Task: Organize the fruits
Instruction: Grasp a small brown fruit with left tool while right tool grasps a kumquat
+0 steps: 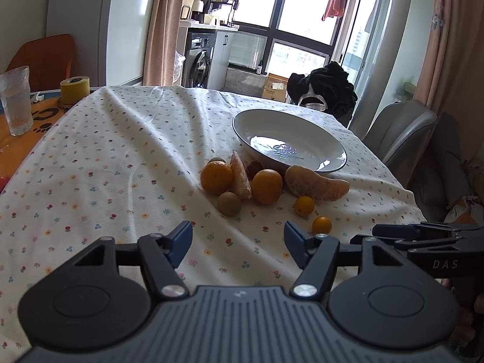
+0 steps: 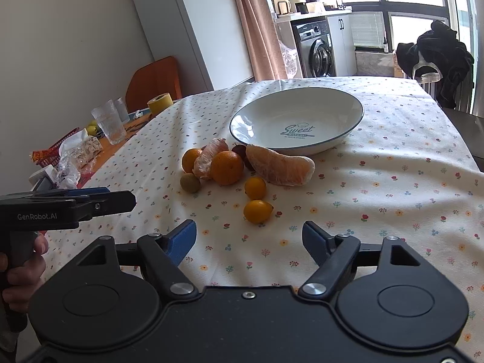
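Left wrist view: the left gripper (image 1: 238,243) hangs over the flowered tablecloth (image 1: 106,166) with its jaws parted and nothing between them. The white plate (image 1: 341,148) is the landmark; it holds no fruit. Every fruit lies on the cloth just in front of its near rim: two oranges (image 1: 216,177), two peeled segments, a brownish round fruit (image 1: 229,203), and two kumquats. The nearer kumquat (image 1: 322,224) sits ahead and slightly right of this gripper's right finger.

Right wrist view: the right gripper (image 2: 249,242) is likewise released, gripping nothing. The same nearer kumquat (image 2: 257,211) lies straight ahead of the gap between its jaws, on the near side of the plate (image 2: 239,121), with the second kumquat (image 2: 255,188) just behind it. The big peeled segment (image 2: 279,165) touches the plate's near rim, its long axis running across the view. The right hand looks better lined up with the nearer kumquat, so it probably takes that fruit first.
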The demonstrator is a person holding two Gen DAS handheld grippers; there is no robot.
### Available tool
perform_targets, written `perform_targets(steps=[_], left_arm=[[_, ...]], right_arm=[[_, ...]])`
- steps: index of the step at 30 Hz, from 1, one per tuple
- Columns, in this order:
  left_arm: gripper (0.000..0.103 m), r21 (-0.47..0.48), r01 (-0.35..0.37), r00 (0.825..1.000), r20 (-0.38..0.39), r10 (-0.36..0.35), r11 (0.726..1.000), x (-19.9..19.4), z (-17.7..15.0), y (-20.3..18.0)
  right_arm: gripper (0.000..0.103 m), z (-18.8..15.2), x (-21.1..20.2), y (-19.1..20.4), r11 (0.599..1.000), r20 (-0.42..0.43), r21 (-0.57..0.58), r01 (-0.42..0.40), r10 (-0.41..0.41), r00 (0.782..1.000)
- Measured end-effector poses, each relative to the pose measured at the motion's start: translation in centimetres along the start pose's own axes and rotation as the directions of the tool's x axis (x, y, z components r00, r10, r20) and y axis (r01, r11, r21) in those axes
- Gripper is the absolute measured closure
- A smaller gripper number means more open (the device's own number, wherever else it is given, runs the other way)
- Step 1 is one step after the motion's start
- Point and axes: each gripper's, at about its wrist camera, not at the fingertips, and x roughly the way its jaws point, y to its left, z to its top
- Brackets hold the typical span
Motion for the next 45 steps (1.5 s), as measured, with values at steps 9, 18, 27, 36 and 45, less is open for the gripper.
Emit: perform_targets(steps=[9, 18, 27, 36, 45], left_arm=[[0.050, 0.004, -0.017, 1.000, -0.022, 0.017, 1.000, 2.9, 0.7, 0.5], [0.062, -0.003, -0.018, 0.999, -0.049, 0.018, 1.000, 5.5, 1.7, 0.8], [0.071, 0.003, -0.013, 0.997, -0.073, 0.013, 1.000, 7.3, 2.0, 0.6], [0.079, 0.007, -0.025, 0.997, -0.078, 0.025, 1.000, 7.9, 1.6, 0.6], [0.079, 0.013, -0.022, 0.999, -0.044, 0.023, 1.000, 6.0, 2.0, -0.1]], right_arm=[[0.041, 0.3, 2.4, -0.6, 1.000, -0.041, 0.007, -0.001, 0.002, 0.999], [0.045, 0.6, 4.5, -1.5, 1.000, -0.098, 0.021, 0.014, -0.012, 0.995], [0.053, 0.9, 5.8, -1.9, 1.000, -0.115, 0.022, 0.001, 0.001, 0.993], [0.073, 0.7, 6.1, -1.3, 1.000, -0.123, -0.021, -0.016, 0.013, 0.992], [0.079, 0.7, 5.1, -1.8, 0.999, -0.093, 0.012, -0.041, 0.042, 0.995]])
